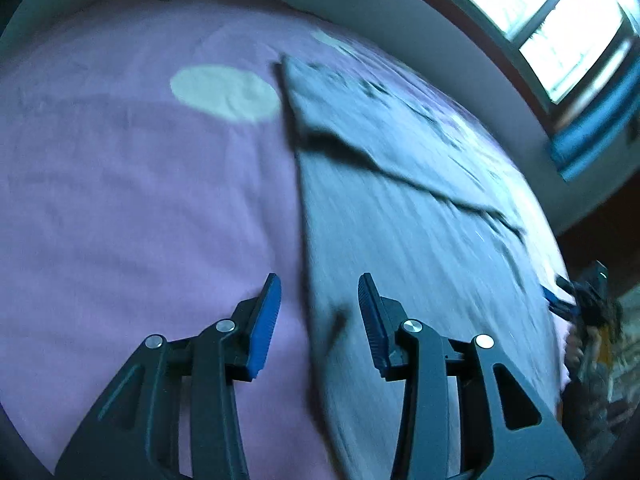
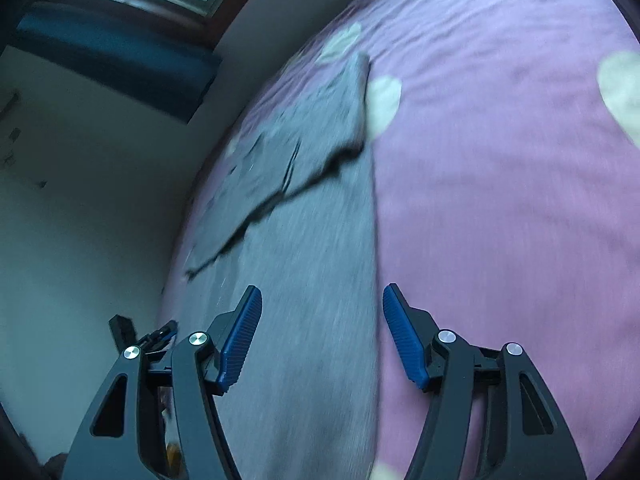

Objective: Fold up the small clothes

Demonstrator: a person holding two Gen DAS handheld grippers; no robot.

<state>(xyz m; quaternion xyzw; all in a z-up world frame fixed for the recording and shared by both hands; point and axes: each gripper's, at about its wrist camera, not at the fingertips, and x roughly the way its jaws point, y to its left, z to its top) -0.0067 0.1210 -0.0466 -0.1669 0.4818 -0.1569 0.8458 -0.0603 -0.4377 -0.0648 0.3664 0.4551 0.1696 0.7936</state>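
A grey garment (image 1: 400, 216) lies flat on a pink bedsheet (image 1: 140, 184), with a folded-over flap across its upper part. My left gripper (image 1: 320, 296) is open and empty, hovering over the garment's left edge. In the right wrist view the same garment (image 2: 312, 264) runs up the middle, and my right gripper (image 2: 322, 308) is open and empty above its right edge. The other gripper (image 1: 576, 300) shows at the garment's far right side in the left wrist view. Both views are motion-blurred.
The sheet (image 2: 500, 184) has pale cream patches (image 1: 224, 92) (image 2: 382, 100). A white bed edge or wall (image 2: 80, 220) borders the sheet. A bright window (image 1: 540, 12) and a blue curtain or cushion (image 2: 120, 60) lie beyond.
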